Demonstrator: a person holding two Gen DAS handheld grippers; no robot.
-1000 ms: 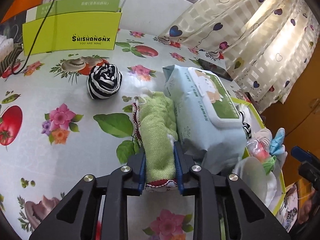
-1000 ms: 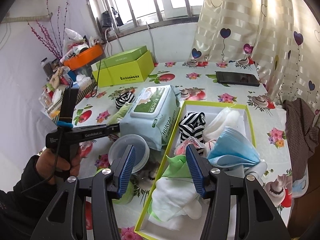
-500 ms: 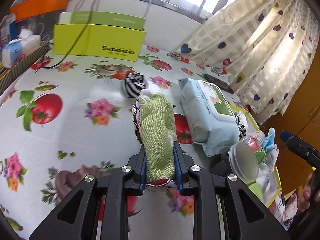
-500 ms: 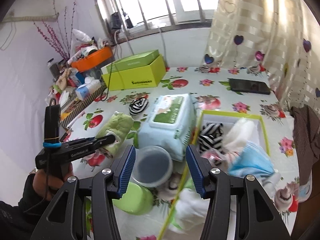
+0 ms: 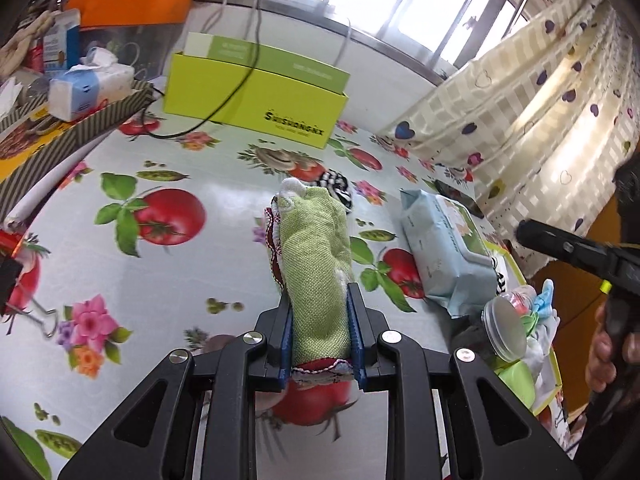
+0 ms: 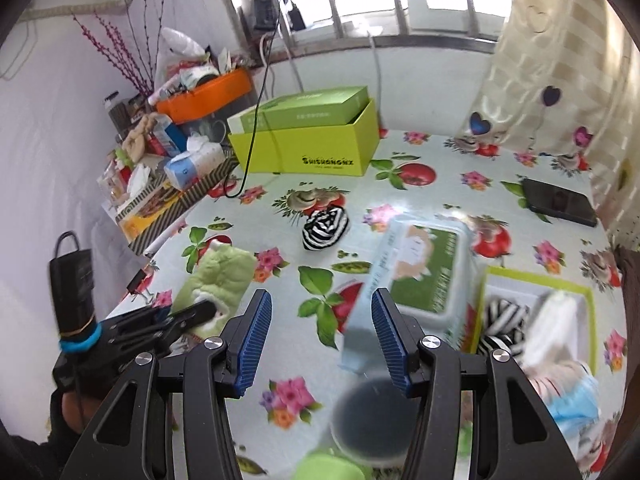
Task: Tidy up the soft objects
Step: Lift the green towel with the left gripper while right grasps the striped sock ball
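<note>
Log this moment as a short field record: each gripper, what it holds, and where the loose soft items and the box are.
left gripper: shut on green cloth roll, off the table
right gripper: open, empty
striped sock ball: loose on floral tablecloth, beyond the roll
wipes pack: beside green-rimmed box
box contents: striped fabric, blue and white cloths, blurred
</note>
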